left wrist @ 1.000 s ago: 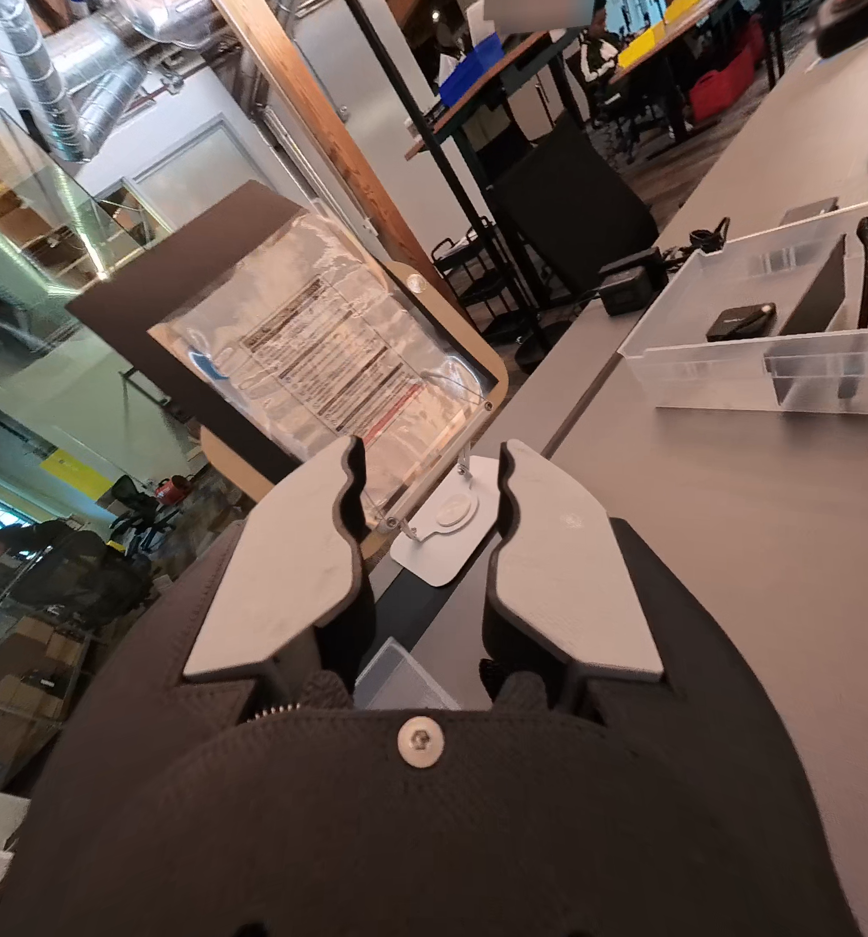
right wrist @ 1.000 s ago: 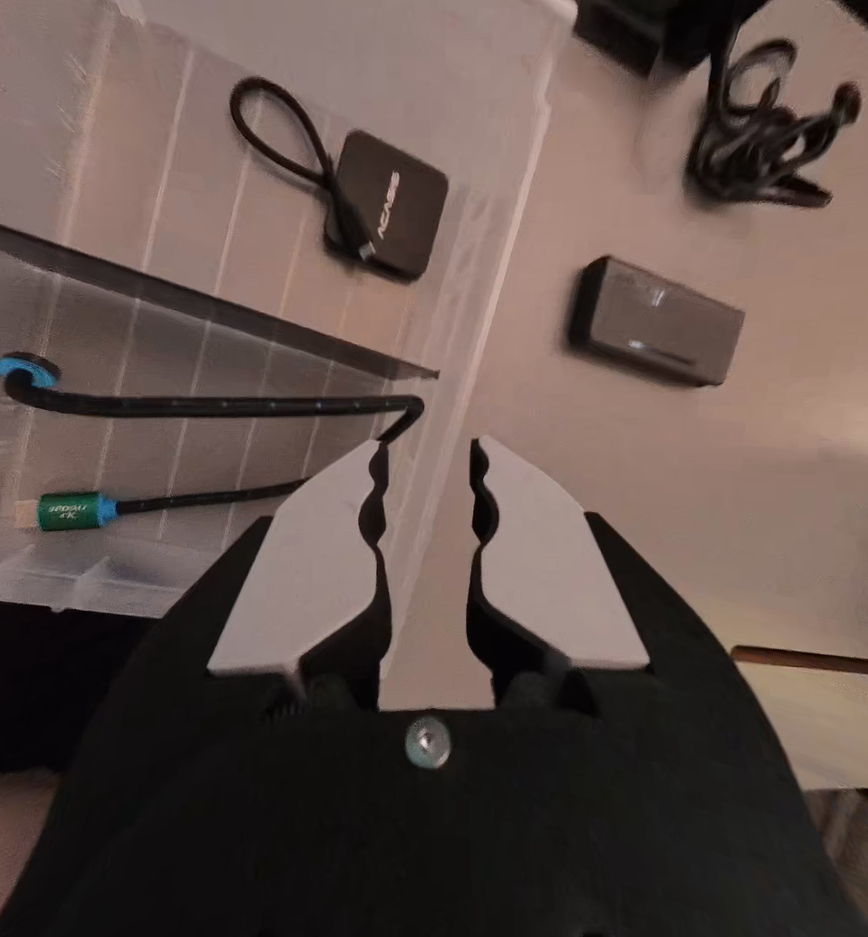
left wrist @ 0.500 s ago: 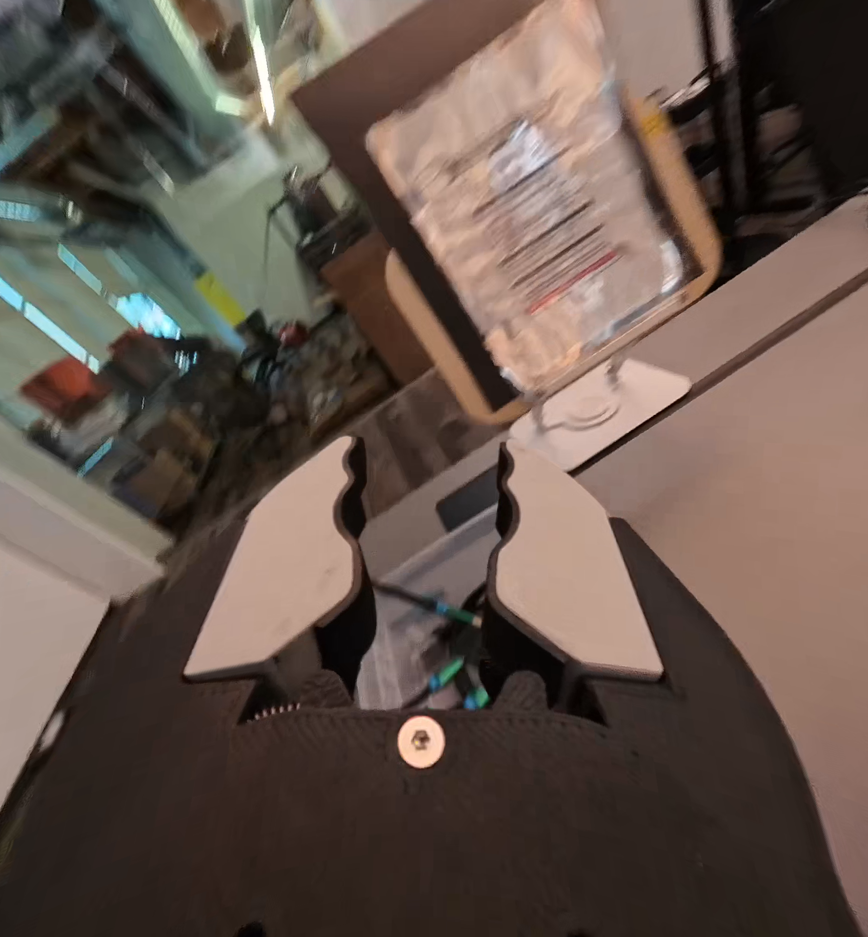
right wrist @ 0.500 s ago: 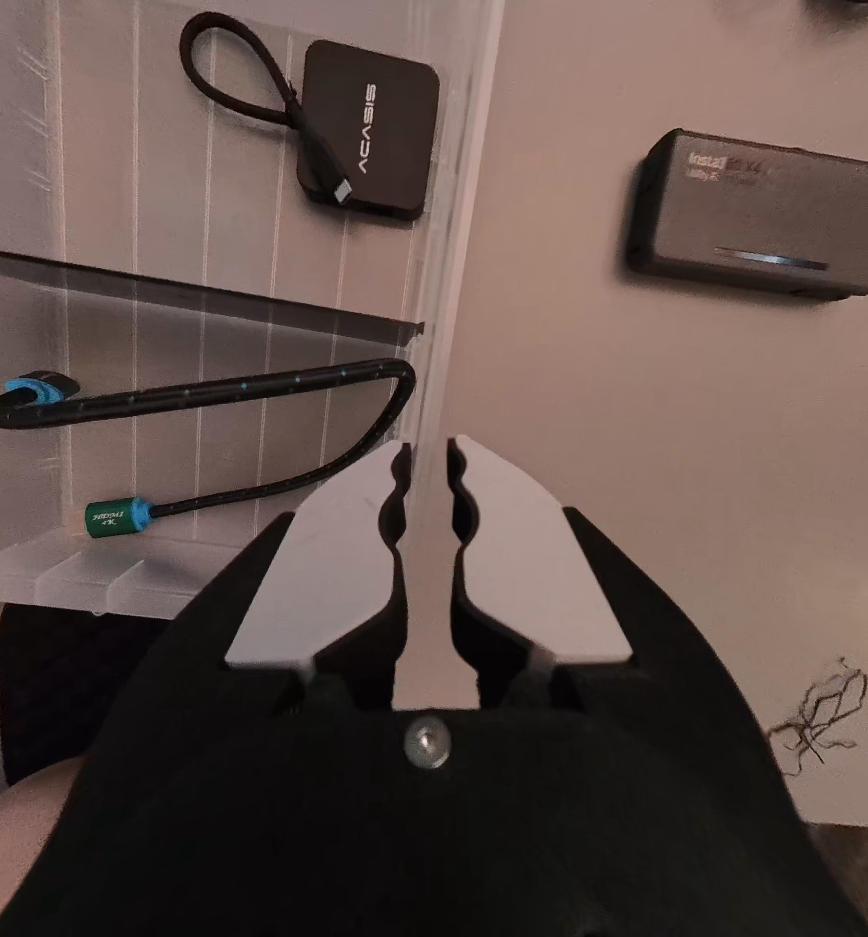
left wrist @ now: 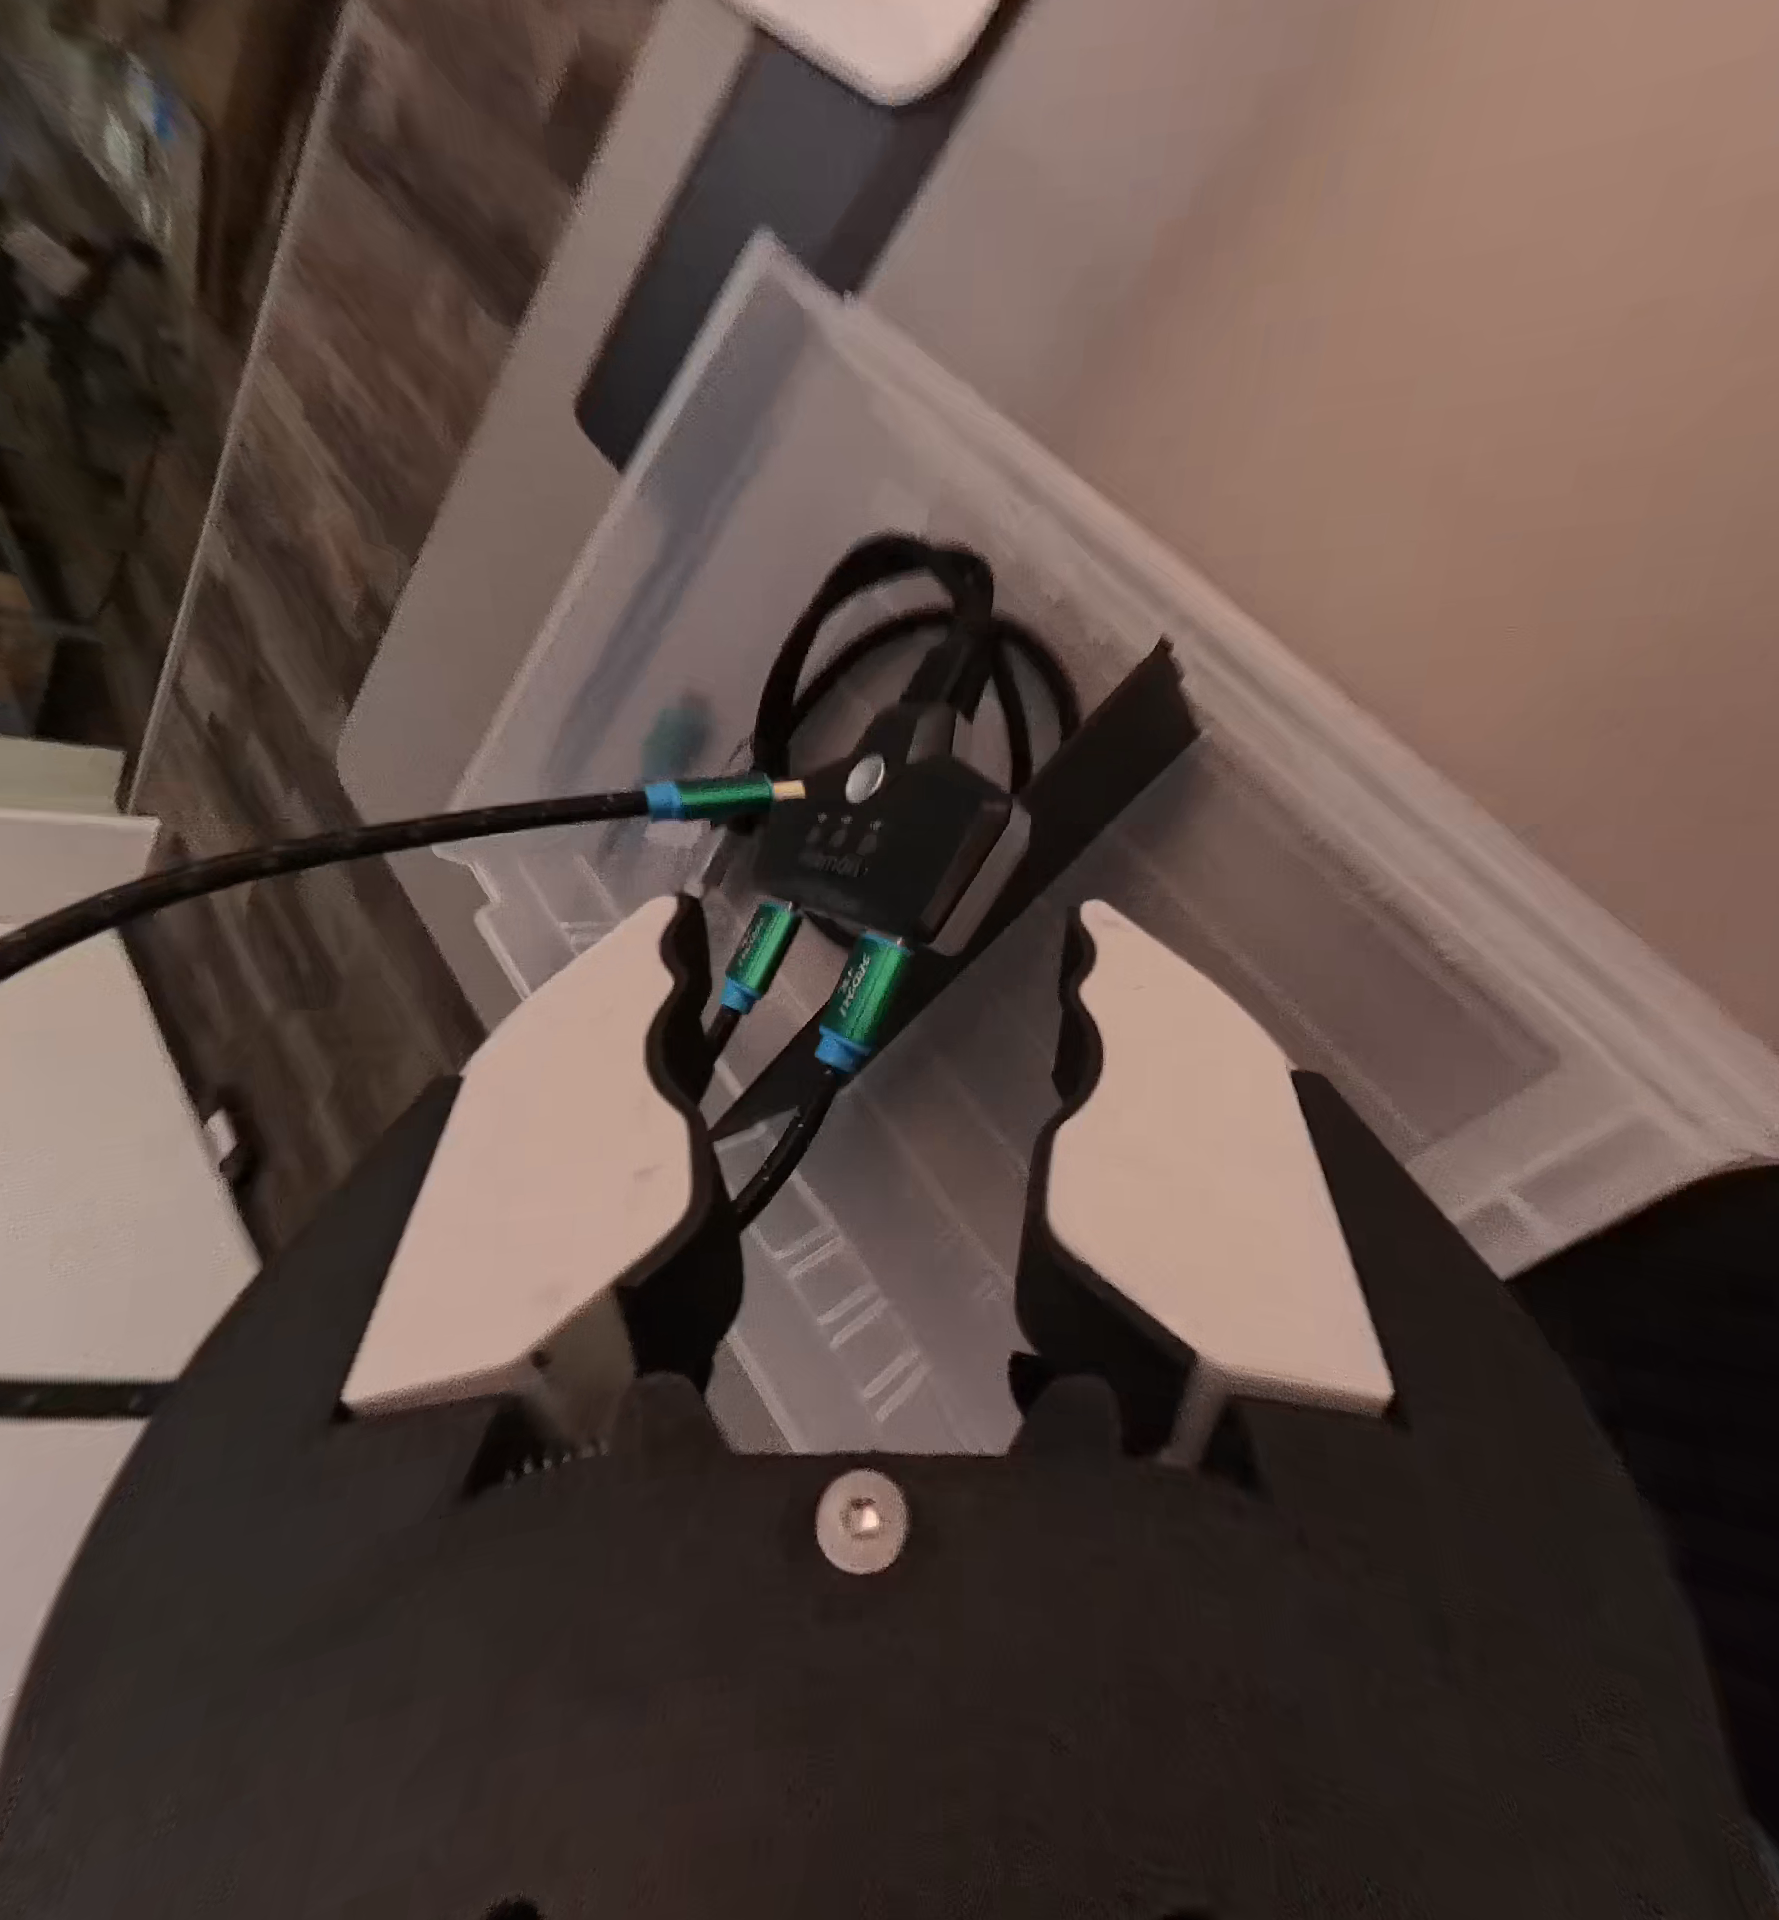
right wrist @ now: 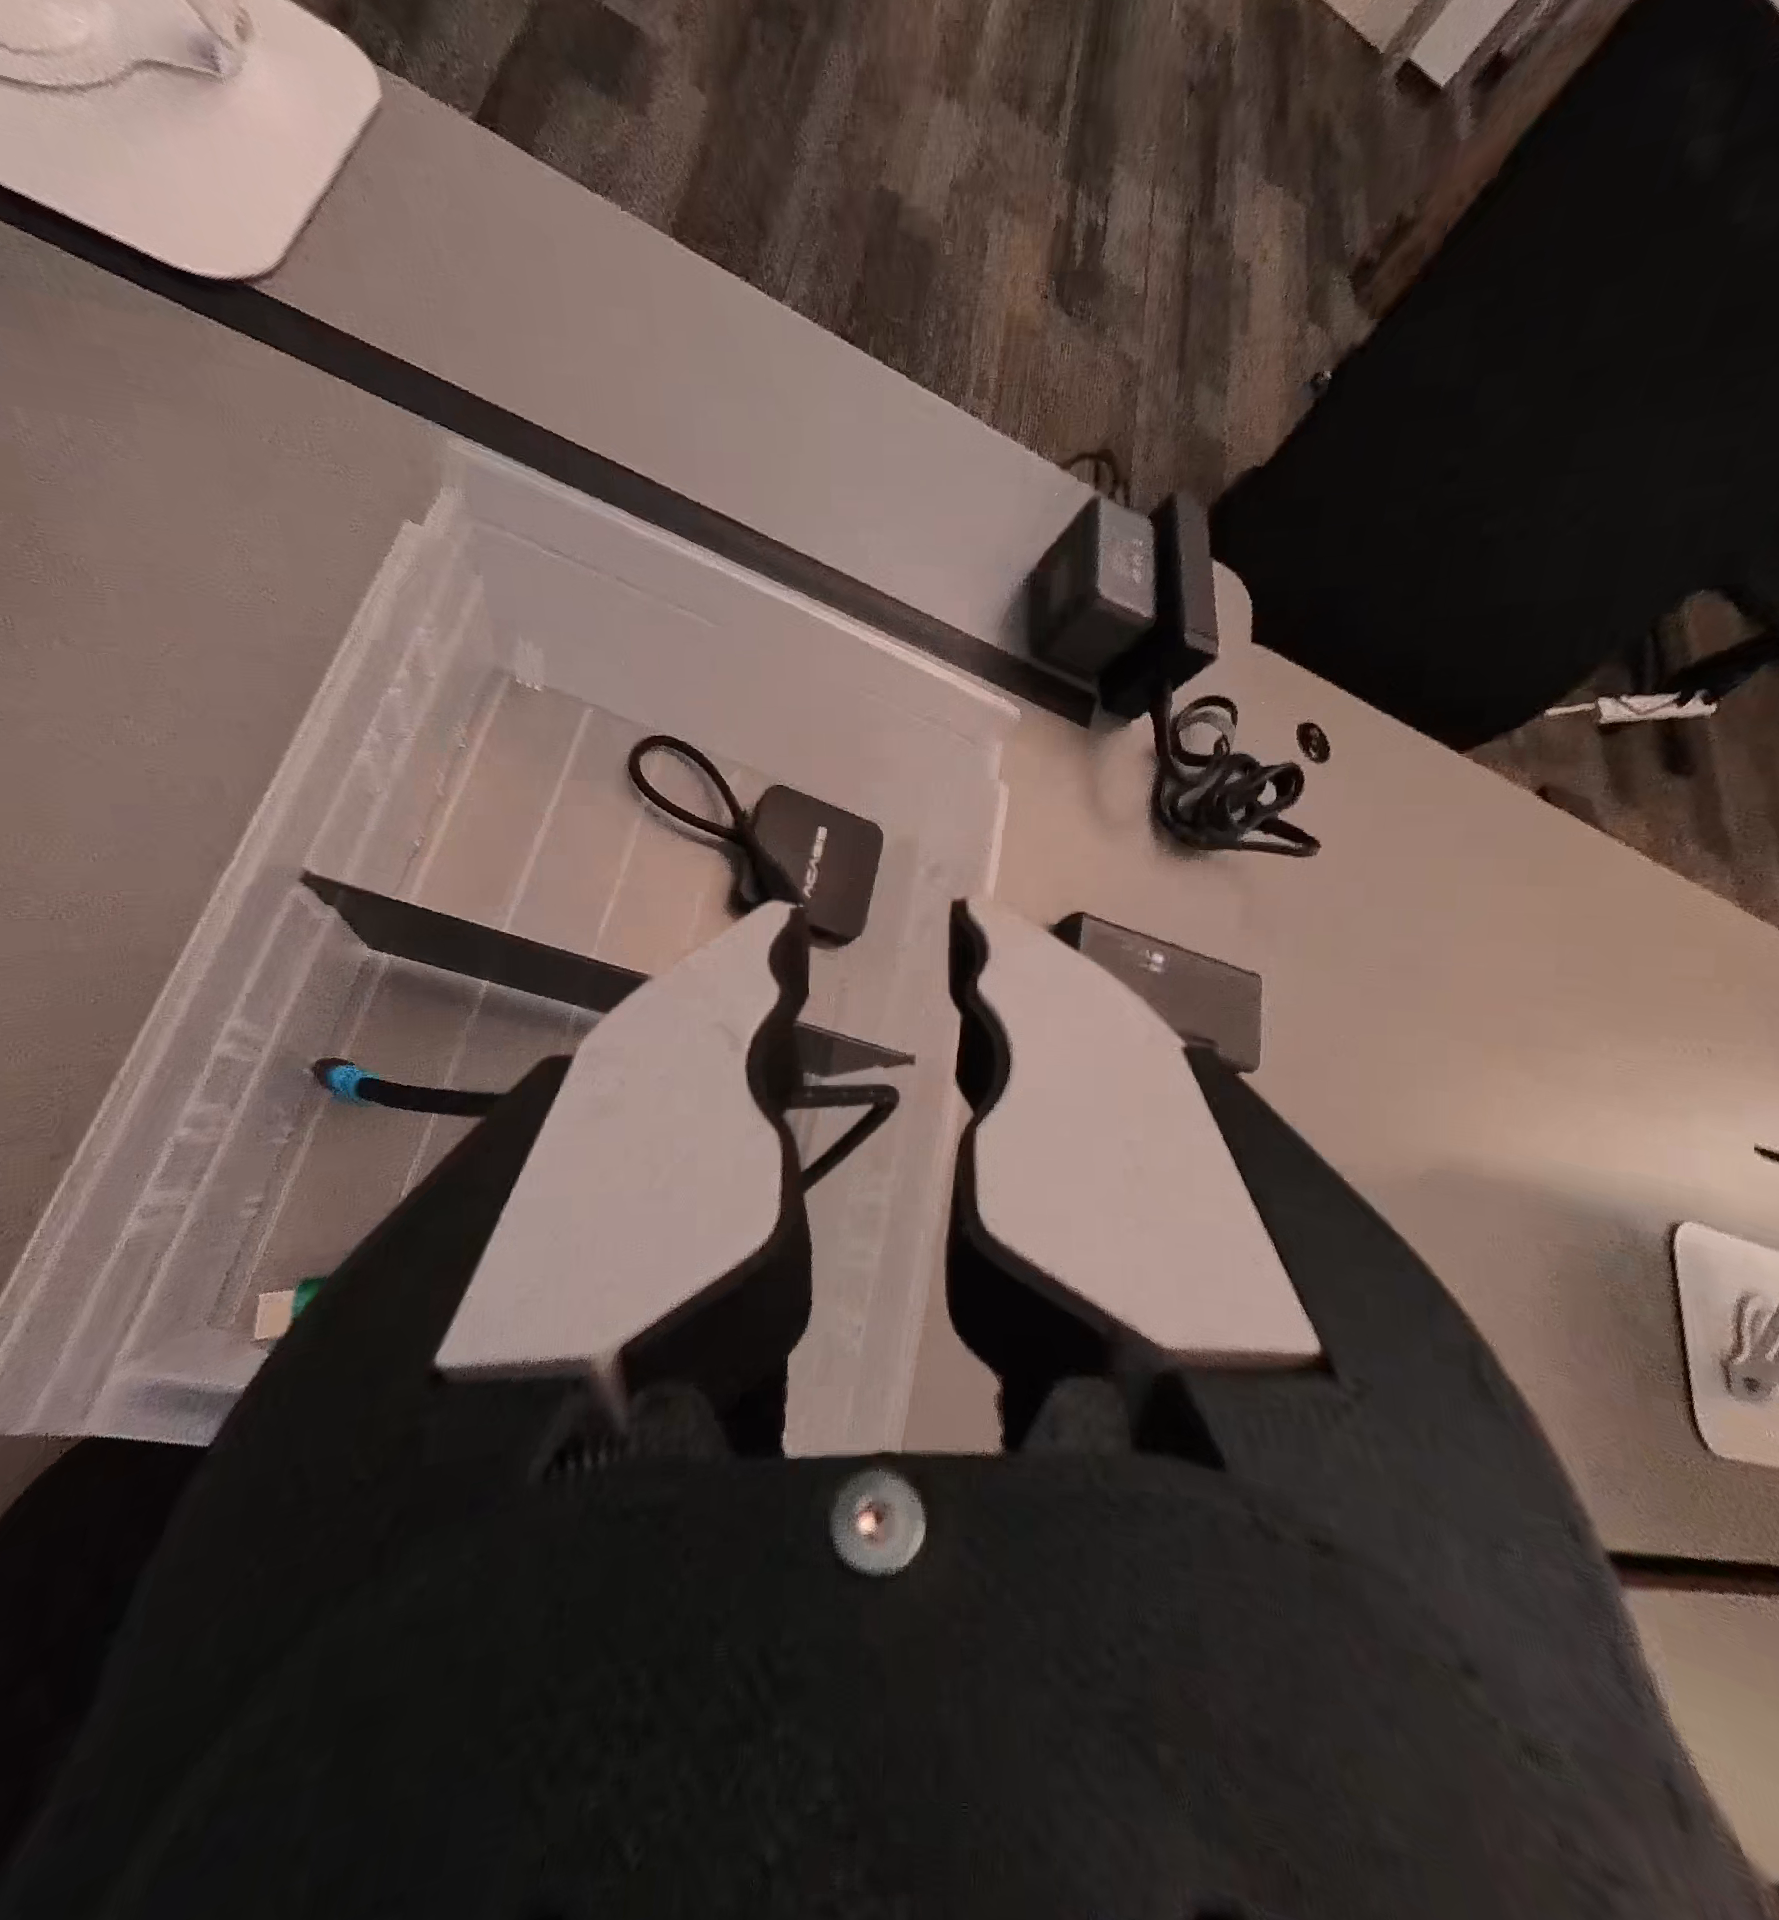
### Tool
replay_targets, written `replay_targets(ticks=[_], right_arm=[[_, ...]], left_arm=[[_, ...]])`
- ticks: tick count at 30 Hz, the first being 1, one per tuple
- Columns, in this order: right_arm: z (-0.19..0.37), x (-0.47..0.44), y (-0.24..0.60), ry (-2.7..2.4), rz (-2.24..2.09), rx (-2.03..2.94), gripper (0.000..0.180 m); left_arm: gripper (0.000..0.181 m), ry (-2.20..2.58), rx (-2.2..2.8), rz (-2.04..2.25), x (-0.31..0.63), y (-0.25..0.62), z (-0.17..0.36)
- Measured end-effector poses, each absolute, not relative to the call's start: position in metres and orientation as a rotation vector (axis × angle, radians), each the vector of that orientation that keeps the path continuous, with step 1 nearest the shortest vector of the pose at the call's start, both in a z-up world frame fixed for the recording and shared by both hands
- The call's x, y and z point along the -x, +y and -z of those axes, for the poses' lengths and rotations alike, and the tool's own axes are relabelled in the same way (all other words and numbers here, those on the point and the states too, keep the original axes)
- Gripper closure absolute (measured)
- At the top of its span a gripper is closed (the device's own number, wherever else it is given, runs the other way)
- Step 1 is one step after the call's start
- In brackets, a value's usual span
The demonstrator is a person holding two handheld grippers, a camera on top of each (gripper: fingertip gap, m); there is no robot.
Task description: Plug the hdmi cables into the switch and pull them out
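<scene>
In the left wrist view a black HDMI switch point(left wrist: 890, 847) lies in a clear plastic bin point(left wrist: 1228, 717), against a black divider point(left wrist: 1124, 727). Two green HDMI plugs point(left wrist: 758, 951) point(left wrist: 864, 997) sit in its near side. A third green plug point(left wrist: 708, 800) reaches in from the left with its gold tip bare beside the switch. My left gripper point(left wrist: 880, 914) is open and empty, just short of the two plugs. My right gripper point(right wrist: 872, 914) is open and empty, high above another clear bin point(right wrist: 241, 1039) that holds a black square hub point(right wrist: 828, 862) and a black HDMI cable point(right wrist: 386, 1091).
On the grey table right of that bin lie a grey box device point(right wrist: 1165, 977), a black power adapter point(right wrist: 1124, 592) and a coiled black cord point(right wrist: 1228, 795). White stand bases sit at the far left point(right wrist: 137, 135) and right point(right wrist: 1758, 1340). The table edge and wood floor are beyond.
The left view swung down from the sign stand to the bin with the switch, and its jaws spread wider. The right gripper rose away from its bin and its jaws opened somewhat.
</scene>
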State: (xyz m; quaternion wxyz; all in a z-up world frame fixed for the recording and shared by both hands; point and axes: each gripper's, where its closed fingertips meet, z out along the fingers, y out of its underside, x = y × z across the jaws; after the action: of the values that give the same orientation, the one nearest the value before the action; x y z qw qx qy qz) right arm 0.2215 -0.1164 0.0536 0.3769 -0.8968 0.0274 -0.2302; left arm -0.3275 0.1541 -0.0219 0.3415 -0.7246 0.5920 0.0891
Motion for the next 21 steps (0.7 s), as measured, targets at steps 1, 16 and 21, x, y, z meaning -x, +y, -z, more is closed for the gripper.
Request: replay_targets(ticks=[1,16,21], right_arm=[[-0.055,-0.215,-0.111,0.036,0.589,2.290,0.153],[-0.045,-0.210,-0.109,-0.047,0.645,2.370,0.153],[-0.046,-0.208,-0.111,-0.072,0.651,2.370,0.153]], left_arm=[[0.116,1.576,1.904,-0.289,0.329,0.159,0.034],[0.136,1.757,1.839,-0.490,0.323,0.192,0.085],[0.154,1.691,1.786,-0.510,0.322,0.190,0.056]])
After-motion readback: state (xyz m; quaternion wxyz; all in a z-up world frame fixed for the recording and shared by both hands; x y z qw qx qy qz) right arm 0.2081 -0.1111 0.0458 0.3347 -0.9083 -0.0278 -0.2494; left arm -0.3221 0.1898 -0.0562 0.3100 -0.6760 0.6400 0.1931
